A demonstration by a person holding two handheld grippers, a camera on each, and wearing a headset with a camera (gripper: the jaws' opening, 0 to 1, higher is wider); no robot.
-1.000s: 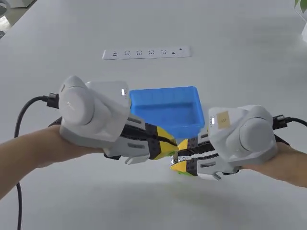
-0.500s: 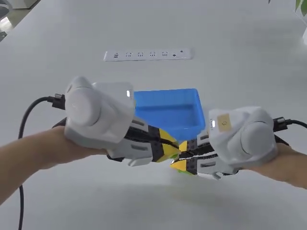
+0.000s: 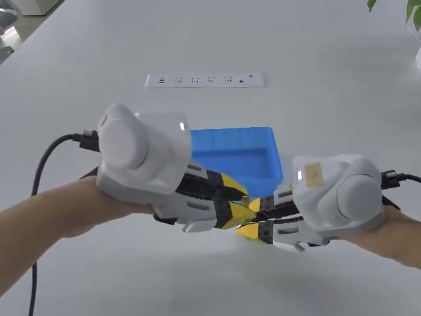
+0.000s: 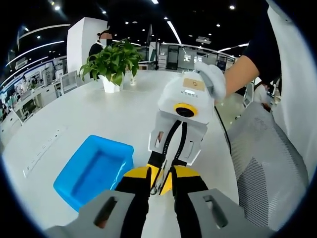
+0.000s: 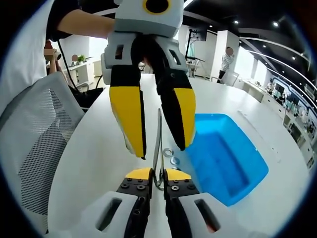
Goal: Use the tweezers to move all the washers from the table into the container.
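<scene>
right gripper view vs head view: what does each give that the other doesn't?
Right gripper view adds two washers on the table beside the blue container, plus the tweezers clamped in the right gripper, running up between the left gripper's open jaws. Head view adds the power strip beyond the container. Shared: the container and both grippers, tip to tip.

The container (image 3: 233, 155) is bright blue, on a plain white surface (image 3: 316, 99). The left claw (image 4: 159, 173) and the right claw (image 5: 157, 173) each have a white housing, black arms and yellow tips. The tweezers (image 5: 158, 144) and the washers (image 5: 168, 151) just beside the container are silvery metal. The power strip (image 3: 205, 80) beyond the container is white, and the plant (image 4: 111, 62) has green leaves in a white pot.
</scene>
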